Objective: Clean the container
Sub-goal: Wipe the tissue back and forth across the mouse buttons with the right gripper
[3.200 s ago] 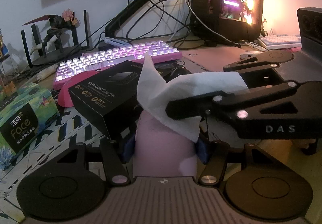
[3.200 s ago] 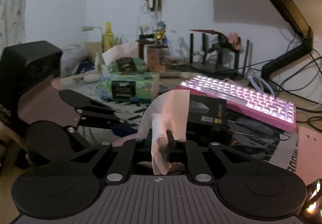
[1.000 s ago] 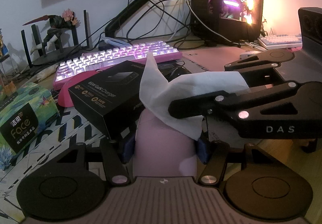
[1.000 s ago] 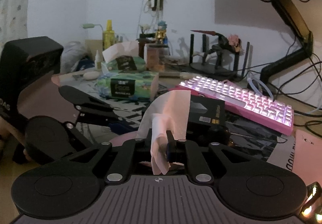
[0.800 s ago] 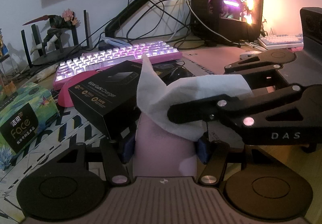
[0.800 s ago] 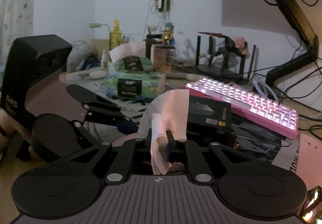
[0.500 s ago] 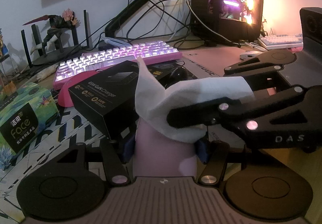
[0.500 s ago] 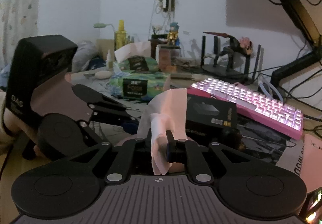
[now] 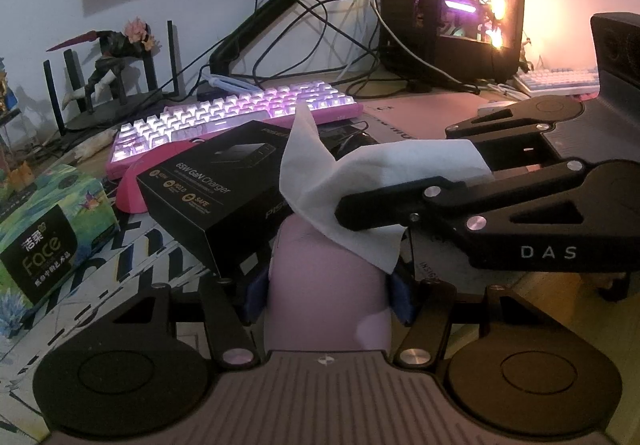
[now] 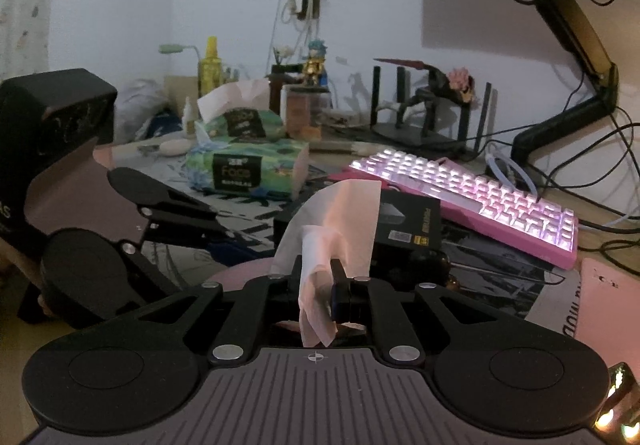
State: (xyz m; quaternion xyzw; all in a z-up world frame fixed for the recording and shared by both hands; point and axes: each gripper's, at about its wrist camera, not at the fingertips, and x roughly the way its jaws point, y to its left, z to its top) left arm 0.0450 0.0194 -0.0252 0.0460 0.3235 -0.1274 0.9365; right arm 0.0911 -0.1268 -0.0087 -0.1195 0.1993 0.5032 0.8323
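My left gripper (image 9: 326, 285) is shut on a pale pink container (image 9: 328, 285), held upright between its blue pads. My right gripper (image 10: 320, 281) is shut on a white tissue (image 10: 332, 229). In the left wrist view the right gripper (image 9: 344, 211) reaches in from the right and presses the tissue (image 9: 360, 181) against the top of the container. In the right wrist view the container (image 10: 240, 271) shows only as a pink edge below the tissue, and the left gripper (image 10: 224, 233) stands at the left.
A black charger box (image 9: 224, 181) lies just behind the container. A lit pink keyboard (image 9: 236, 117) lies behind it, a green tissue pack (image 9: 44, 229) at the left, a second tissue pack (image 10: 248, 165), a lit PC case (image 9: 460, 1) and cables at the back.
The right gripper has rubbed the tissue back and forth over the container's top, dipping left and down and then coming back up. The left gripper has held the container still.
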